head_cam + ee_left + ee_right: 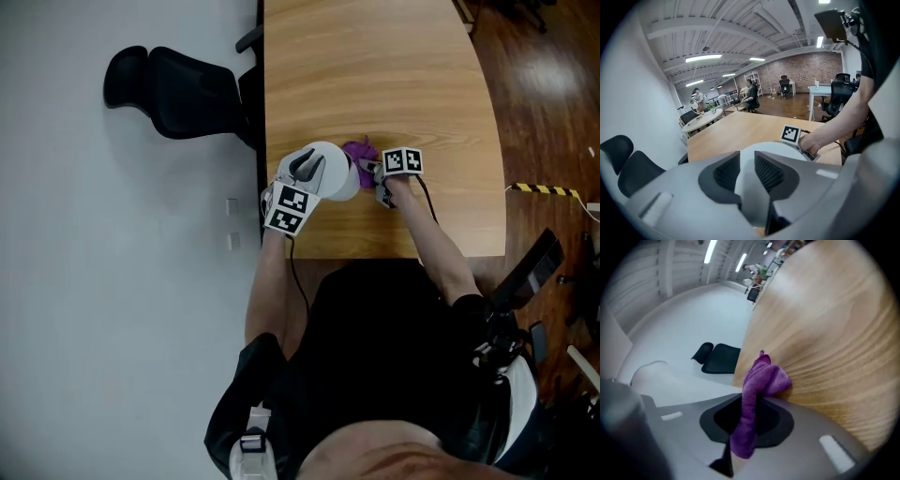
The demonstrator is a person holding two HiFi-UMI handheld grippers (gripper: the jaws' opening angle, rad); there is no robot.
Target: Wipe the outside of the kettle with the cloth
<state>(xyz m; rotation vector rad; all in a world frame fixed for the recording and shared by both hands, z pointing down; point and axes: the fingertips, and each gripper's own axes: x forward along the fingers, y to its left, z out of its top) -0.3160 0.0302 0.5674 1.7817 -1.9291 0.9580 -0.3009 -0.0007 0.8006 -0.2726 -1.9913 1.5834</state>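
One kettle, white and rounded, stands near the lower edge of the wooden table, a little left of the frame's centre in the head view, and one purple cloth sits just beside its upper right. Two tongs are at work. The left tongs are clenched on a narrow white part of the kettle, though which part cannot be told. The right tongs are clamped on the cloth, whose bunched end sticks out past the tips while a tail hangs back toward the camera. Whether the cloth touches the kettle's wall cannot be made out; in the right gripper view it shows against bare wood. The holding and the fetching of the cloth look done, and the wiping itself seems barely begun or only under way on one side. The rest of the kettle's outside is probably left to do. One black chair stands off the table at upper left.
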